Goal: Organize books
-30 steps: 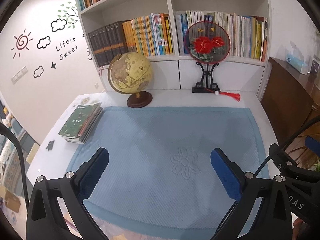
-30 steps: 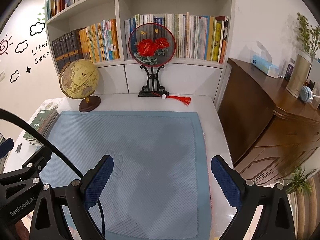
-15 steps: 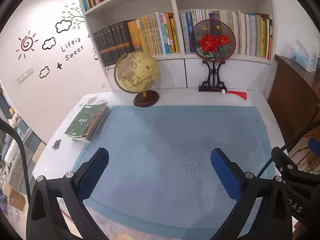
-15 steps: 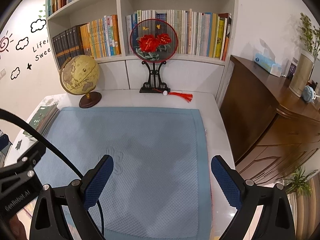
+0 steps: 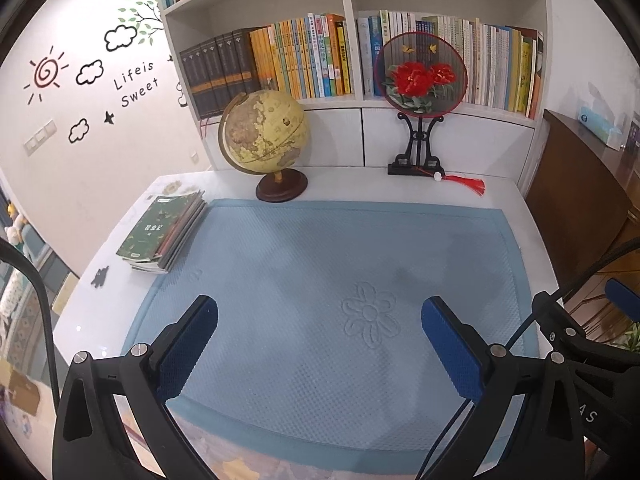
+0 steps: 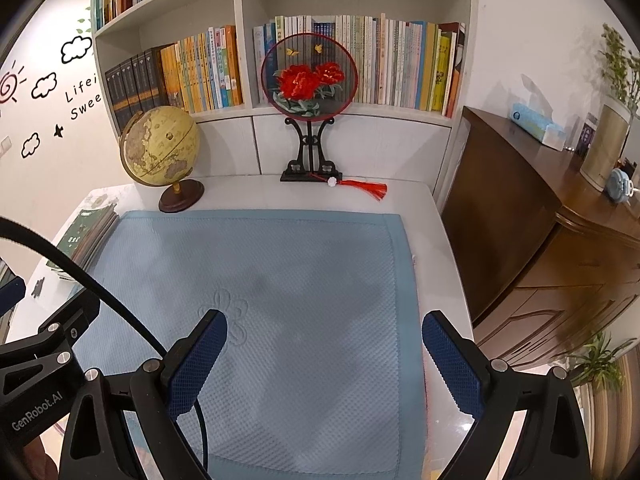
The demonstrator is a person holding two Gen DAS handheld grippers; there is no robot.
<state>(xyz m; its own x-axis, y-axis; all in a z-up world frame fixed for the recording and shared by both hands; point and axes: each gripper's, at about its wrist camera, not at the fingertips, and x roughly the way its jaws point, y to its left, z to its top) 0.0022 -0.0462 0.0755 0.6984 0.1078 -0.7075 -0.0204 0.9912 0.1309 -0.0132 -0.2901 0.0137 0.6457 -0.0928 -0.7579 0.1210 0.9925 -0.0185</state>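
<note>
A small stack of books with a green cover on top lies flat on the white table, left of the blue mat; the right wrist view shows the book stack at its left edge. My left gripper hovers open over the mat's near part, nothing between its blue pads. My right gripper is open too, over the mat's right half, empty. Both are well short of the stack. The bookshelf behind the table holds rows of upright books.
A globe on a wooden base stands at the table's back left, near the stack. A round red-flower fan on a black stand with a red tassel stands at the back. A brown wooden cabinet flanks the table's right side.
The left wrist view has swung slightly left, so the book stack and globe sit more toward the centre. The right gripper has shifted only a little. Both stay open.
</note>
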